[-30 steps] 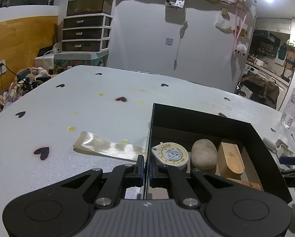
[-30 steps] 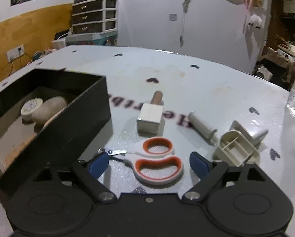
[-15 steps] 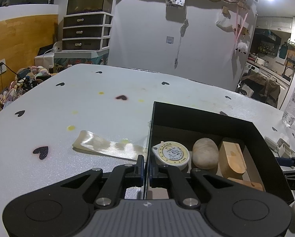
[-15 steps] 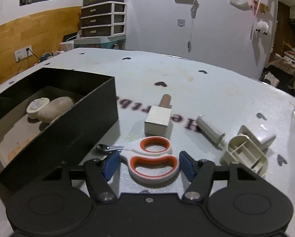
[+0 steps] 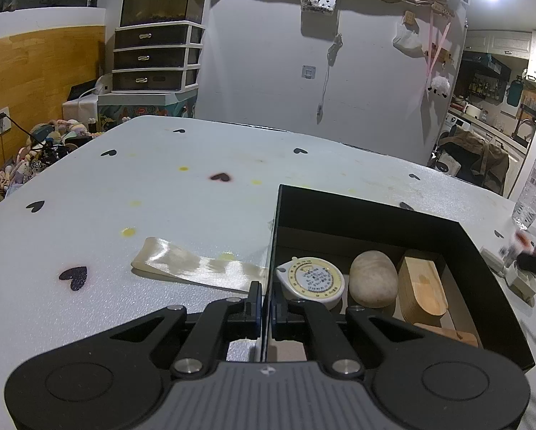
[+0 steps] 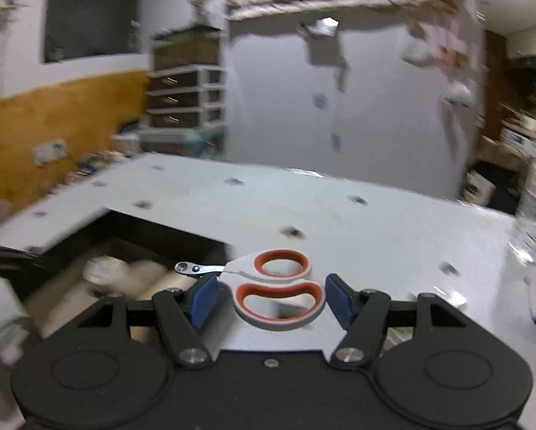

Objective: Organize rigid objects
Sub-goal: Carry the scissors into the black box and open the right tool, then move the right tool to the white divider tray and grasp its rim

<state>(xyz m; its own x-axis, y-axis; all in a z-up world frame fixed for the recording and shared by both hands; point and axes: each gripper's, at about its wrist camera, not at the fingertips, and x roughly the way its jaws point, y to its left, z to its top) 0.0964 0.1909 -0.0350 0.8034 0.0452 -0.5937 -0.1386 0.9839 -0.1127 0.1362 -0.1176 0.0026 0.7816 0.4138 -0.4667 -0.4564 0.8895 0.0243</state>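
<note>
The right gripper (image 6: 269, 299) holds a pair of scissors (image 6: 275, 292) by the handles: its blue pads (image 6: 203, 295) sit against either side of the white-and-orange loops, spread fairly wide to take the handle's breadth. The scissors are lifted clear of the table (image 6: 375, 236), lying level between the pads, with the pivot and short metal blades pointing left toward the black box (image 6: 160, 236). The right wrist view is smeared by motion, so finer detail of the grip is hard to read. The gripper points somewhat downward over the table, with the box down to its left.

The left gripper (image 5: 266, 301) is pinched closed on the near-left wall of the black box (image 5: 357, 208), its two dark fingers standing one outside and one inside the thin wall. It also tilts downward toward the table.

Inside the box lie a round tape measure (image 5: 312, 279) with a yellow face, a smooth pale stone (image 5: 373, 279) beside it, and a wooden block (image 5: 423, 290) at the right; a second wooden piece (image 5: 447, 333) rests nearer the front. Just outside the box's left wall, a glossy cream ribbon (image 5: 196, 265) lies flat on the white table. A water bottle (image 5: 535, 186) stands at the far right edge.
</note>
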